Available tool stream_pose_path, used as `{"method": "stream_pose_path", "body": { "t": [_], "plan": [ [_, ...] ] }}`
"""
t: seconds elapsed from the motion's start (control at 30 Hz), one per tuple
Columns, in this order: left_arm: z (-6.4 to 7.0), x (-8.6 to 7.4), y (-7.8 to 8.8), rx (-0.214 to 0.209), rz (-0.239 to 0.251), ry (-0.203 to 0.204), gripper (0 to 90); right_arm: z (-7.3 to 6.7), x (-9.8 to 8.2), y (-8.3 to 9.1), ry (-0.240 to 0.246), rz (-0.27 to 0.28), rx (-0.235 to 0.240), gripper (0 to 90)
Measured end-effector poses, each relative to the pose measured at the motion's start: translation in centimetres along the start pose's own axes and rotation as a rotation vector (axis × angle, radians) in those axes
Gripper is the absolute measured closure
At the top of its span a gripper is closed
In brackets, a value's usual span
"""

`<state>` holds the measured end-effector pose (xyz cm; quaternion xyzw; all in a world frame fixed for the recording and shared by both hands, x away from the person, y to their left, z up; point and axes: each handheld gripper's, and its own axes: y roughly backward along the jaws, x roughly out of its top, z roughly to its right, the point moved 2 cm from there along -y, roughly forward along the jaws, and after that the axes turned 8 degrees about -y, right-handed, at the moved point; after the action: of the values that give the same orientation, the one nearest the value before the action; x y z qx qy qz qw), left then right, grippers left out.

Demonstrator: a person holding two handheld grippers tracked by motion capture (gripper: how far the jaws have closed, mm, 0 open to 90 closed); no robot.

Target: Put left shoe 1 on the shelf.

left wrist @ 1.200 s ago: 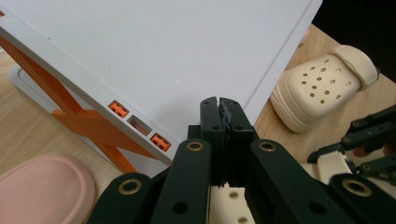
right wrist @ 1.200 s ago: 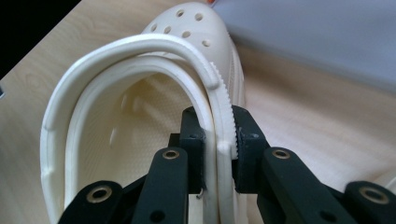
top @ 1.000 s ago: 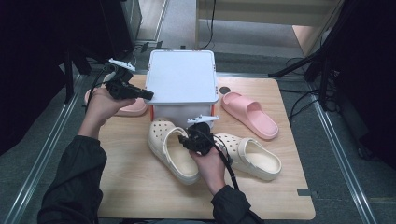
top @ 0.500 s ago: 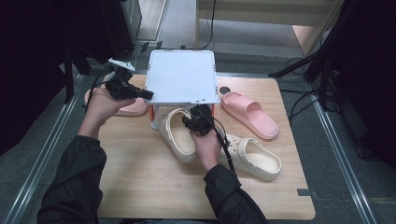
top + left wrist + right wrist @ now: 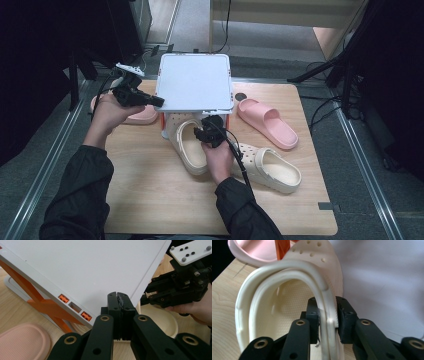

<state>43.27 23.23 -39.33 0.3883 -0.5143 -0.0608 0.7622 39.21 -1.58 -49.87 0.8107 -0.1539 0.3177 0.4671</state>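
Cream clog, held (image 5: 189, 145): on the wooden table, toe tucked under the raised front edge of the white lid, heel toward the person. In the right gripper view (image 5: 287, 302) the heel rim and strap run up between the two black jaws.
Right gripper (image 5: 209, 134): jaws set either side of the clog's heel rim and strap, pads against it; they have just been opening somewhat, yet the rim looks pinched between them at this moment.
Right hand (image 5: 220, 162): lies over the heel end of the clog, cable trailing back along the sleeve.
White lid (image 5: 195, 82): flat square panel, tilted, front edge lifted off the bin below; its left front corner sits in the left gripper.
Left gripper (image 5: 152, 100): jaws closed tight on the lid's edge; in the left gripper view (image 5: 117, 296) the two pads meet with the thin white rim between them.
Left hand (image 5: 109, 112): at the table's left, level with the lid.
Bin (image 5: 165, 127): white with orange corner posts, mostly hidden under the lid; contents cannot be told.
Second cream clog (image 5: 270, 167): lying just right of the right hand, apart from the bin.
Pink slide, right (image 5: 267, 122): beside the bin's right side, angled.
Pink slide, left (image 5: 142, 114): partly under the left gripper.
Table (image 5: 150, 200): light wood, bare at the near side.
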Motion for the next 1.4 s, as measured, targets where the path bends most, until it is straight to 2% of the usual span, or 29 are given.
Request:
{"method": "stream_pose_path", "body": {
  "t": [0.1,0.23,0.37,0.53,0.6,0.67,0.8,1.03,1.3,1.4],
  "plan": [
    [0.1,0.0,0.0,0.006,0.000,-0.002,89.5,0.2,-0.2,0.3,0.001,-0.002,0.022,65.0],
    [0.1,0.1,0.0,0.012,-0.005,-0.004,89.6,0.3,-0.3,1.4,0.025,0.015,0.046,63.3],
    [0.1,0.1,0.0,0.012,-0.004,-0.002,89.6,0.0,-0.6,3.0,0.071,0.028,0.052,62.3],
    [0.0,0.0,0.0,0.009,0.001,0.002,89.6,-0.2,-1.0,5.3,0.099,0.045,0.093,71.2],
    [0.0,0.0,0.0,0.007,0.001,0.005,89.6,-0.3,-1.3,6.1,0.117,0.034,0.117,76.4],
    [0.0,0.0,0.0,0.005,0.004,0.007,89.6,-0.4,-1.8,6.7,0.138,0.032,0.132,79.7],
    [-0.2,-0.1,0.0,-0.003,0.011,0.014,89.7,-0.2,-3.3,7.6,0.146,0.052,0.152,89.3],
    [-0.1,-0.1,0.0,0.008,0.010,0.016,89.8,0.2,-6.2,8.7,0.149,0.010,0.171,90.0],
    [0.0,0.0,0.0,0.016,0.005,0.011,89.7,0.6,-9.3,9.2,0.222,-0.032,0.165,90.0],
    [0.1,0.0,0.0,0.020,0.004,0.011,89.7,0.9,-10.3,8.8,0.224,-0.057,0.171,90.0]
  ]
}}
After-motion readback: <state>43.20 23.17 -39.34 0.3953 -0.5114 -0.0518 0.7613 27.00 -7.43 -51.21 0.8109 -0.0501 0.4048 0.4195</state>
